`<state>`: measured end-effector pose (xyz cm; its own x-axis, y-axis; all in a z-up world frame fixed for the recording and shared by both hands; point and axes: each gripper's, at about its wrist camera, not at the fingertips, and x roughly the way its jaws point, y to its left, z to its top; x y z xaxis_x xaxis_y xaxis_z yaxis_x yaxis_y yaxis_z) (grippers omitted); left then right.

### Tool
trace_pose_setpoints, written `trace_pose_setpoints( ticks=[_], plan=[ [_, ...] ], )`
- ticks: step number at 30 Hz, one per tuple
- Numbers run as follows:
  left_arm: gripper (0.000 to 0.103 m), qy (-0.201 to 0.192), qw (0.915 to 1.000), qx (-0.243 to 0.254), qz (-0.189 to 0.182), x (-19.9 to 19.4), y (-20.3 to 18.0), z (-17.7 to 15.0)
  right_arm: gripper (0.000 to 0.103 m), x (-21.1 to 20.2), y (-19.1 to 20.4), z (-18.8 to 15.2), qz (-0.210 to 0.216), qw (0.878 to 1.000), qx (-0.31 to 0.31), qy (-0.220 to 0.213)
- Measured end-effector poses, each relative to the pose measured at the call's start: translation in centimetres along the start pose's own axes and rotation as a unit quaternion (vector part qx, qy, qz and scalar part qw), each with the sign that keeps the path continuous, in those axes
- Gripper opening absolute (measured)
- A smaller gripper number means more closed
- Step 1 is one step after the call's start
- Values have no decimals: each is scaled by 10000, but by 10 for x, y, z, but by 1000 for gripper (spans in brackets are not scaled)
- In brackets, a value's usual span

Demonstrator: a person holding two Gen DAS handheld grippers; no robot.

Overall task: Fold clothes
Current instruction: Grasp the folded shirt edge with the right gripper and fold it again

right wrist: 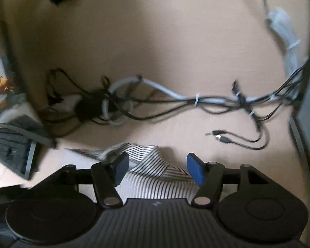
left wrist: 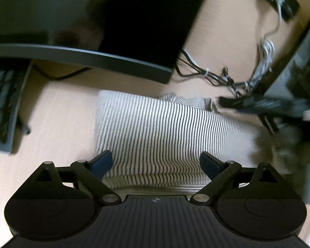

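A folded black-and-white striped garment (left wrist: 155, 128) lies flat on the pale wooden desk (left wrist: 57, 113). My left gripper (left wrist: 156, 162) hovers over its near edge, jaws wide open, the blue pads (left wrist: 102, 162) standing apart from the cloth on both sides. In the right wrist view the garment's far corner (right wrist: 153, 165), with a raised fold, sits between the fingers of my right gripper (right wrist: 158, 168). Those jaws stand partly open and the pads (right wrist: 194, 170) do not press on the cloth. The right gripper shows as a dark blur (left wrist: 258, 105) at the garment's right edge in the left wrist view.
A dark monitor (left wrist: 146, 26) stands behind the garment, with a keyboard (left wrist: 2, 101) to the left. A bundle of black and white cables (right wrist: 175, 101) runs across the desk beyond the garment, with loose plugs (right wrist: 221, 137) nearby. A dark device (right wrist: 12, 144) sits at the left.
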<state>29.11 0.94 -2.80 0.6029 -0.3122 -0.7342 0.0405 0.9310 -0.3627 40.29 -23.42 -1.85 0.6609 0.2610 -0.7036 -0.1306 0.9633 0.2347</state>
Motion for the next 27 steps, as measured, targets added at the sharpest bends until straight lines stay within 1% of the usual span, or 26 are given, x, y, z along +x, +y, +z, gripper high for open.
trace_pose_setpoints(
  ticks=[1, 2, 5, 8, 9, 10, 12, 13, 14, 15, 18, 22, 24, 27],
  plan=[
    [103, 216, 9991, -334, -120, -3, 7, 2, 53, 8, 0, -2, -8, 10000, 31, 54],
    [103, 442, 9964, -682, -249, -5, 13, 4, 52, 17, 0, -3, -16, 9999, 62, 109],
    [103, 733, 9875, -1314, -478, -13, 31, 1, 52, 39, 1, -8, -82, 9997, 74, 212],
    [103, 584, 9913, -1170, -123, -25, 34, -4, 50, 45, 7, -11, -196, 9995, -152, 172],
    [103, 570, 9916, -1162, -8, -29, 35, -6, 44, 45, 8, -12, -216, 9994, -208, 158],
    [103, 573, 9911, -1204, -5, -31, 38, -7, 41, 44, 9, -12, -207, 9994, -238, 152],
    [103, 535, 9902, -1286, -52, -38, 42, -10, 28, 42, 12, -12, -183, 9994, -268, 157],
    [103, 521, 9900, -1308, -60, -40, 44, -10, 25, 41, 12, -12, -173, 9993, -263, 179],
    [103, 510, 9898, -1329, -73, -42, 47, -10, 17, 39, 13, -13, -188, 9993, -255, 184],
    [103, 499, 9895, -1350, -86, -45, 50, -9, 11, 34, 13, -12, -166, 9995, -219, 156],
    [103, 422, 9900, -1344, -121, -53, 57, -3, 9, 13, 16, -9, -38, 10000, -76, -10],
    [103, 284, 9914, -1255, -219, -63, 63, 6, 8, -47, 28, -8, 364, 9985, -4, -412],
    [103, 191, 9917, -1225, -345, -70, 68, 11, 8, -78, 36, -18, 551, 9973, 43, -473],
    [103, 84, 9909, -1199, -606, -77, 71, 18, 8, -112, 47, -52, 774, 9963, 220, -290]
  ],
)
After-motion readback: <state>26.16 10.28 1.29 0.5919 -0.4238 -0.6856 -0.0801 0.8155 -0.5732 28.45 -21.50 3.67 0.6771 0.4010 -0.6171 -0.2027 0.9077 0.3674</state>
